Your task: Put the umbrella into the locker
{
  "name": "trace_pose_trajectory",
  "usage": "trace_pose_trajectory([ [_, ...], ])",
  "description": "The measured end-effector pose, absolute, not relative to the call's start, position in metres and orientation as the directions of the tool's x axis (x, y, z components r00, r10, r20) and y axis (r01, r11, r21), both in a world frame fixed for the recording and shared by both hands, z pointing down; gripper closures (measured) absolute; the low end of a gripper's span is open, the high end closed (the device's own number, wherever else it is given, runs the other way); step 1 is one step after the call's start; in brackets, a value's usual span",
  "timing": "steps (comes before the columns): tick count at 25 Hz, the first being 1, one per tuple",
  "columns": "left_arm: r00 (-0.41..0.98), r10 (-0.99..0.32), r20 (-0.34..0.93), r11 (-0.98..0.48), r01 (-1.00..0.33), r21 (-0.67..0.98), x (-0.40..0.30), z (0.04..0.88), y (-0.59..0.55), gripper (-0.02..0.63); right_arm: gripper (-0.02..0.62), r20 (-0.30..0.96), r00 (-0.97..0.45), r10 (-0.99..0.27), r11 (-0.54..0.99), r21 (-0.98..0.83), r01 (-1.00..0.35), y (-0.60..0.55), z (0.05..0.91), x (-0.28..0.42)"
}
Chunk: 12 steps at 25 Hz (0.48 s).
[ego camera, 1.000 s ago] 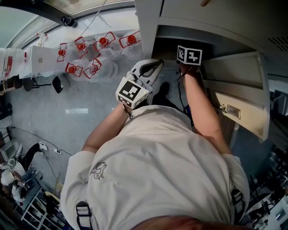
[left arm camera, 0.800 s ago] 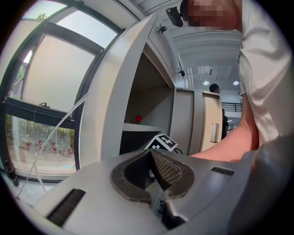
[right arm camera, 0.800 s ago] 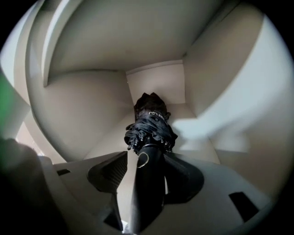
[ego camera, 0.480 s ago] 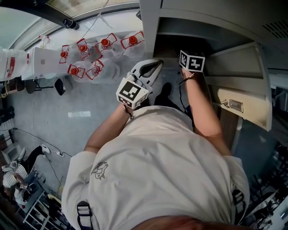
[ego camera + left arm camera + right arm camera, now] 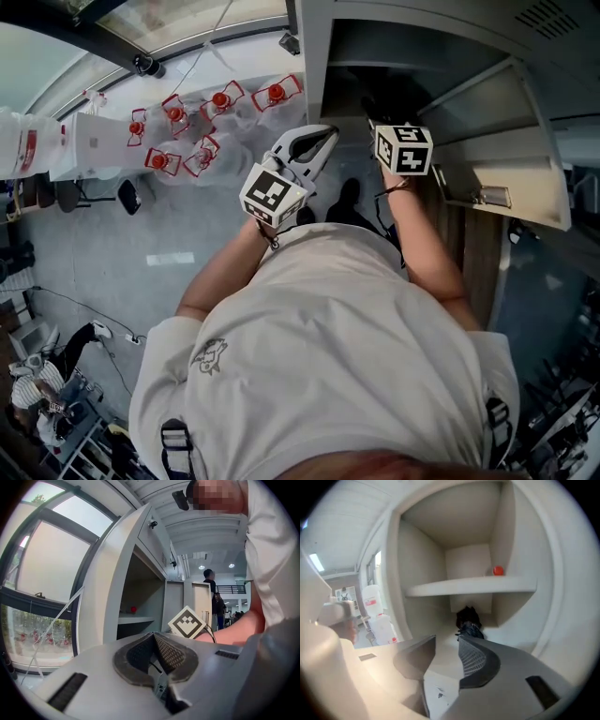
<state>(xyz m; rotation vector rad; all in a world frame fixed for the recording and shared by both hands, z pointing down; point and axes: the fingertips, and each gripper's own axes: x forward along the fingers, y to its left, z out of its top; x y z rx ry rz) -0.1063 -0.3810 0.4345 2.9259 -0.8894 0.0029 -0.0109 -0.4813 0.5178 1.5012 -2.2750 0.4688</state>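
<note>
lying under shelf (image 5: pixel 468 587): umbrella (image 5: pixel 468 620) | right hand-held gripper (image 5: pixel 446 639) facing locker (image 5: pixel 417 550), empty, apart, just narrowing | left hand-held gripper (image 5: pixel 153 637) closed

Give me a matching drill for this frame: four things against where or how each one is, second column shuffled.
Things:
1. umbrella
2. small red object
3. left gripper
4. locker door

Place or state:
A. swung open
B. on top of the shelf
C. fingers together, nothing between them
D. in the compartment under the shelf

Pairs: 1-D, 2-B, 3-C, 4-A
</note>
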Motion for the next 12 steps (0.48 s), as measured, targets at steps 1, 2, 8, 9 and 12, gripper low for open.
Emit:
trace_pose_trajectory([
  [1,0.833,-0.553,0.024,-0.829,-0.554,0.075,-0.109,0.432,-0.378,0.594,0.426,0.462,-0.367,-0.808,0.383,-0.063,-0.922,-0.473,0.509,-0.015],
  [2,0.833,-0.553,0.021,-0.831,-0.552,0.071,-0.112,0.429,-0.375,0.594,0.455,0.442,-0.375,-0.815,0.391,-0.058,-0.919,-0.465,0.500,-0.019],
  [8,0.842,-0.539,0.014,-0.841,-0.539,0.052,-0.125,0.420,-0.359,0.594,0.528,0.360,-0.432,-0.827,0.438,-0.070,-0.896,-0.415,0.463,-0.042],
  [9,0.844,-0.537,0.013,-0.842,-0.537,0.051,-0.127,0.419,-0.356,0.594,0.531,0.346,-0.436,-0.831,0.442,-0.065,-0.894,-0.408,0.458,-0.045],
  [12,0.847,-0.531,0.007,-0.846,-0.531,0.052,-0.134,0.416,-0.349,0.594,0.535,0.309,-0.451,-0.837,0.460,-0.049,-0.887,-0.384,0.441,-0.054],
])
